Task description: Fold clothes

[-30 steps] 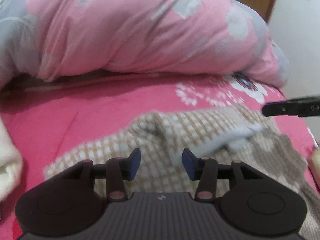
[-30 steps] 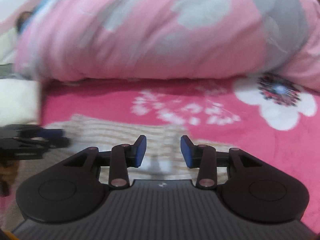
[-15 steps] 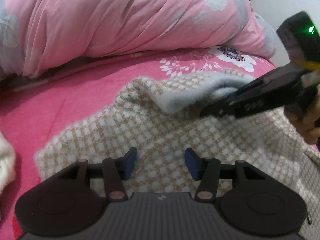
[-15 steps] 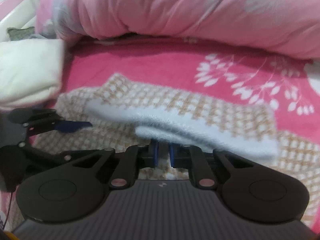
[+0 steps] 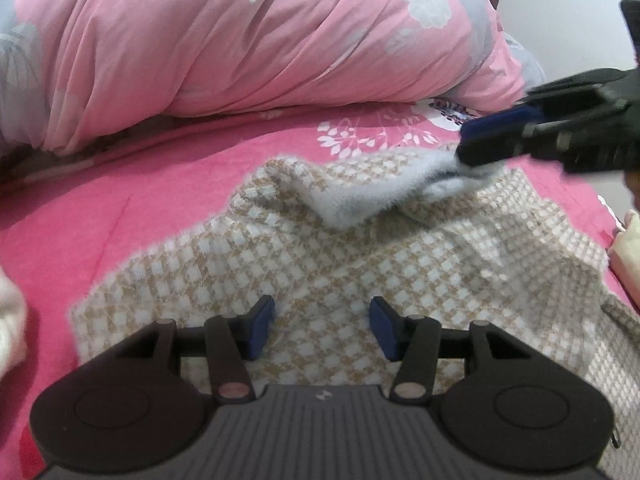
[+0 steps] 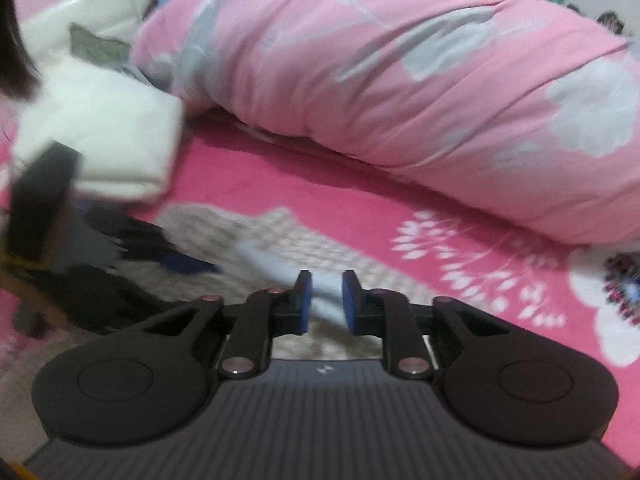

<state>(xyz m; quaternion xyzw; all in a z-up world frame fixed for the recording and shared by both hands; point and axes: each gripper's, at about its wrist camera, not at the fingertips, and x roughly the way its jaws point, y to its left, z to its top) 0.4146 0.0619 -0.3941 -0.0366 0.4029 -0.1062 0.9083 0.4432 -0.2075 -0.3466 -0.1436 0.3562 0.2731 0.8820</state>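
A beige-and-white checked fleece garment lies spread on the pink bed sheet. Its pale blue inner edge is turned over and tented up toward my right gripper at the right. In the right wrist view that pale edge sits between the fingers of the right gripper, whose jaws are opening. My left gripper hovers open over the near part of the garment with nothing between its pads. It shows blurred at the left of the right wrist view.
A rolled pink and grey floral duvet runs along the far side of the bed. A folded white garment lies at the left, beside the checked one. A cream item sits at the right edge.
The right gripper shut on the garment's pale blue edge and carried it over to the right, raising a fold; its jaws have now parted. The left gripper stayed in place.
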